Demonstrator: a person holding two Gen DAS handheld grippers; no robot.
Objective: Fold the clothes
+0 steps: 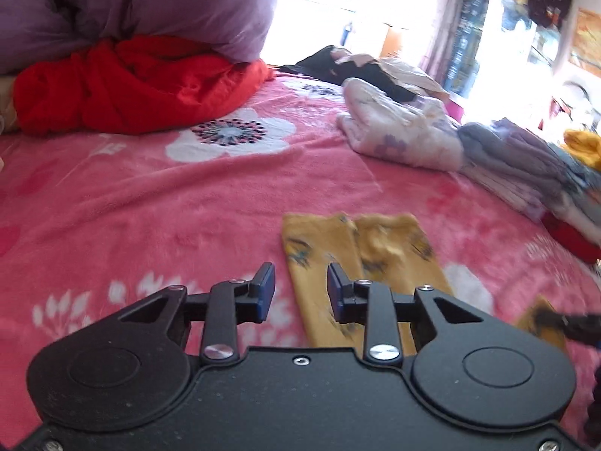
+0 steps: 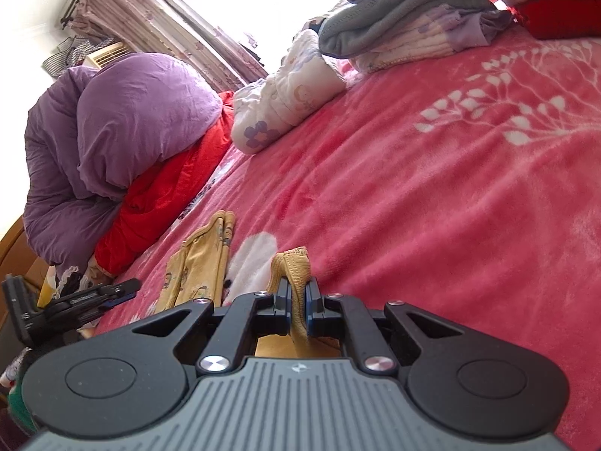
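A yellow printed garment point(image 1: 360, 248) lies flat on the pink floral blanket point(image 1: 150, 206), two narrow leg-like parts side by side. My left gripper point(image 1: 300, 274) hovers just above its near left part, jaws apart, with nothing pinched between the blue pads. In the right wrist view, my right gripper point(image 2: 298, 293) is shut on a ribbed edge of the yellow garment point(image 2: 293, 263), which bunches up out of the jaws. The rest of that garment point(image 2: 203, 263) lies flat to the left, with the left gripper point(image 2: 112, 293) beside it. The right gripper point(image 1: 578, 325) shows blurred at the left wrist view's right edge.
A red duvet point(image 1: 131, 82) under a purple quilt point(image 1: 150, 0) fills the far left of the bed. A white floral garment point(image 1: 394, 127) lies crumpled at the far right. A stack of folded clothes point(image 1: 526, 165) stands along the right edge. Bright windows and curtains lie beyond.
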